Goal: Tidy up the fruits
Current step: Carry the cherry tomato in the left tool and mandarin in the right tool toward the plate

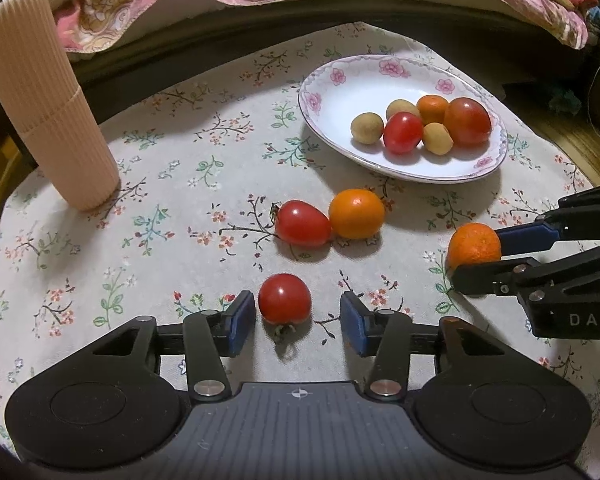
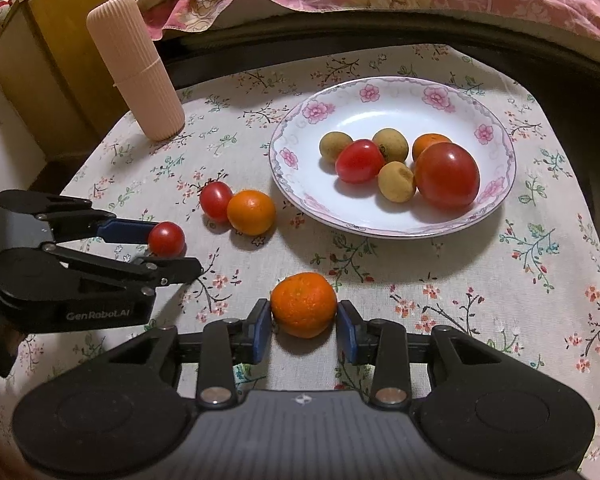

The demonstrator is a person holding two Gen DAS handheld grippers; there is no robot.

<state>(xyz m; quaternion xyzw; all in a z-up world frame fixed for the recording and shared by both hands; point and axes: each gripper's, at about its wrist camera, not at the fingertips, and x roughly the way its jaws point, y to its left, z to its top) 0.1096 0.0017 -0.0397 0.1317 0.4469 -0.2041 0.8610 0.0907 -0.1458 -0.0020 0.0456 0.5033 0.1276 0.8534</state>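
Landmark: my plate [image 2: 496, 200], white with pink flowers and a thin lilac scroll line round the rim. On it I count two red tomatoes, three dull tan-brown fruits, one orange fruit. Under the plate, the cloth [image 2: 480, 280]: off-white, printed with dark twigs, pink blossoms, green leaves. Left of the plate, a red tomato [image 2: 216, 201] against a glossy orange fruit [image 2: 251, 212]. Nearer me than the plate, a dimpled orange mandarin [image 2: 303, 305]. My gripper pads [image 2: 260, 332] are blue on black fingers. Far left of the plate, a ribbed pale-peach case [image 2: 140, 72].
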